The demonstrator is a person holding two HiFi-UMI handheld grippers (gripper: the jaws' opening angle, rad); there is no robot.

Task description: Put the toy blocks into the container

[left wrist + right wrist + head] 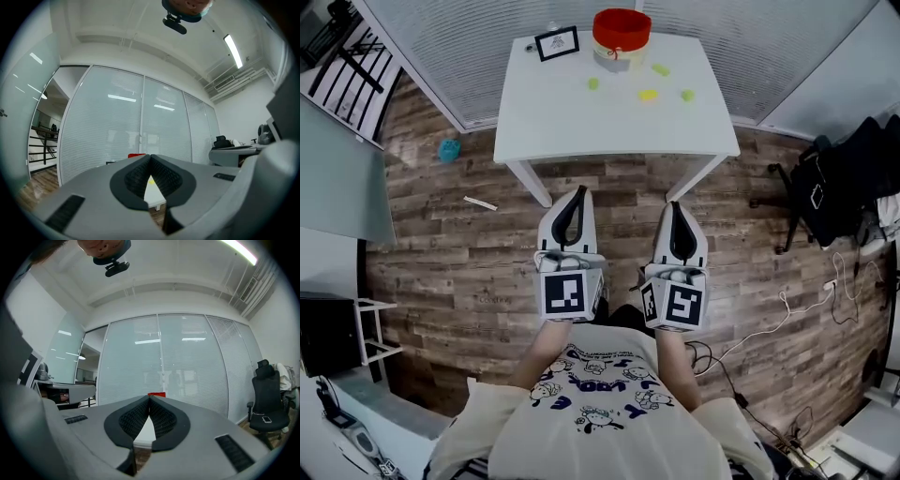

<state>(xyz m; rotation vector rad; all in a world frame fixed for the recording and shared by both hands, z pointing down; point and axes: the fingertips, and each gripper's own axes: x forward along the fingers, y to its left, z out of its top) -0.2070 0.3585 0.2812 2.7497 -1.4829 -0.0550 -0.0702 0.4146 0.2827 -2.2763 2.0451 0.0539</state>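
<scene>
Left gripper (578,193) and right gripper (675,205), fingers pressed together and empty, face the table (553,122); small blocks (648,95) by the red container (622,33) at its far edge seem light and stiff, best pinched across opposite sides.

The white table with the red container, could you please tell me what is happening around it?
A person stands back from the white table, holding the left gripper and the right gripper level, both shut and empty. Four small toy blocks lie loose on the tabletop near the red container; none has been picked up yet.
</scene>
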